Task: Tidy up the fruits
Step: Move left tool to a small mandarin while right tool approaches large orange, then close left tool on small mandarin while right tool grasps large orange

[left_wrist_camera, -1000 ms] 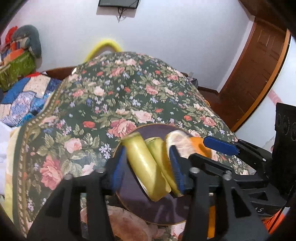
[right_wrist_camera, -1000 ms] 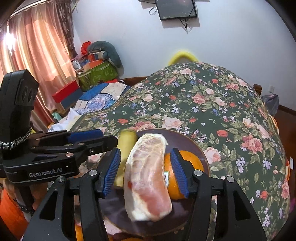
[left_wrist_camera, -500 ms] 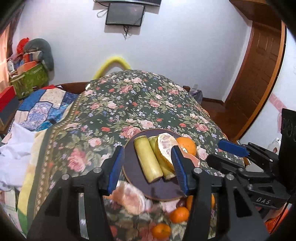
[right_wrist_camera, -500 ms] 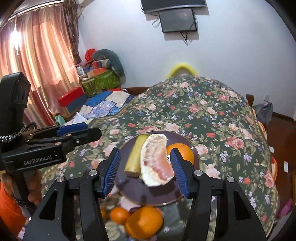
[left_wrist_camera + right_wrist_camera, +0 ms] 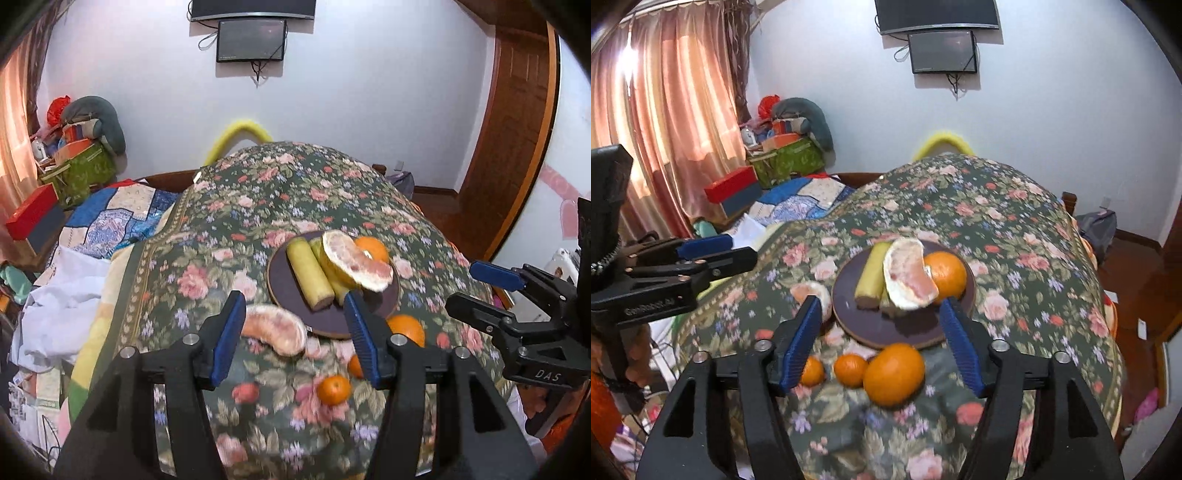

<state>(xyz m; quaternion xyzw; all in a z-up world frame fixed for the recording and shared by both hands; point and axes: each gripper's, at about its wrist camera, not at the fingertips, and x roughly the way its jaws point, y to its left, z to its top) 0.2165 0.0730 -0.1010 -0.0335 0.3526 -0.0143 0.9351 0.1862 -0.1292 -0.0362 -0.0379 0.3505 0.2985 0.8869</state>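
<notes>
Floral cloth [image 5: 229,206] covers the desk; both tools, left tool [image 5: 293,332] and right tool [image 5: 879,343], hang wide and empty. Next step probably: grasp the pomelo piece [image 5: 275,328] beside the plate [image 5: 328,325].

- Your left wrist camera looked forward and down from near the table, slightly left of the plate [image 5: 295,317].
- Your right one faced likewise, slightly rightward.
- Both shared the plate [image 5: 908,332] and floral tablecloth [image 5: 288,192].
</notes>
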